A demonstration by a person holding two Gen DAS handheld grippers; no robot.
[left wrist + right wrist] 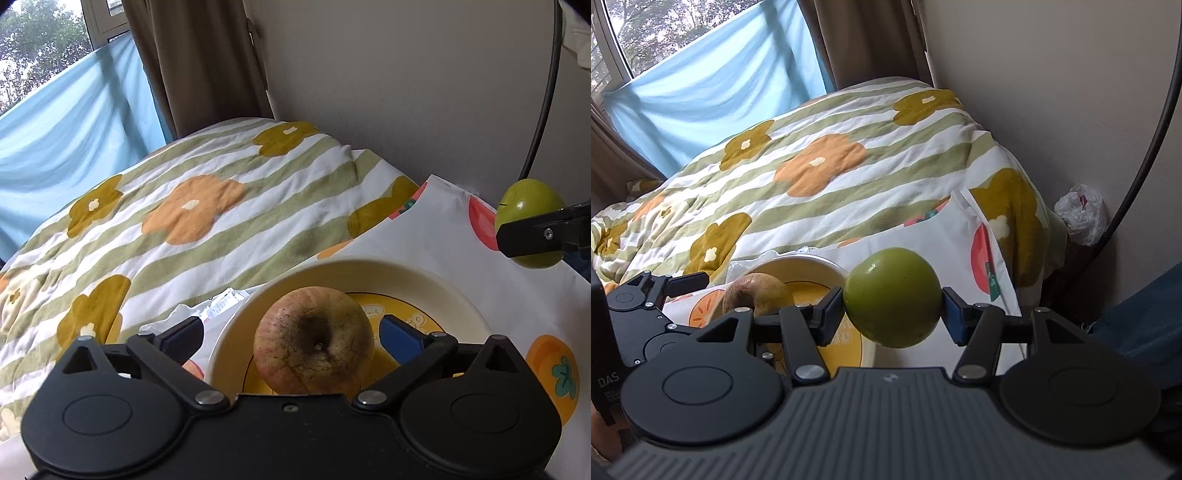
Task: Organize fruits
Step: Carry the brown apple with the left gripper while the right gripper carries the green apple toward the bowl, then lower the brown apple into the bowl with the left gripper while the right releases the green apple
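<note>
Left gripper (291,338) fingers spread wide, clear of reddish apple (314,339) sitting in cream bowl (436,295); right gripper (892,308) pinching green apple (893,297), held just beside bowl, above fruit-print cloth (443,225).

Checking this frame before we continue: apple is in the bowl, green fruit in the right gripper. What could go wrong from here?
1. The green fruit is held only at its sides by the right gripper, above the cloth rather than the bowl; a slip could send it rolling.
2. The apple sits between the open left gripper fingers; pulling back carelessly could nudge it.
3. The bowl rests on soft bedding, so it might tip.
</note>
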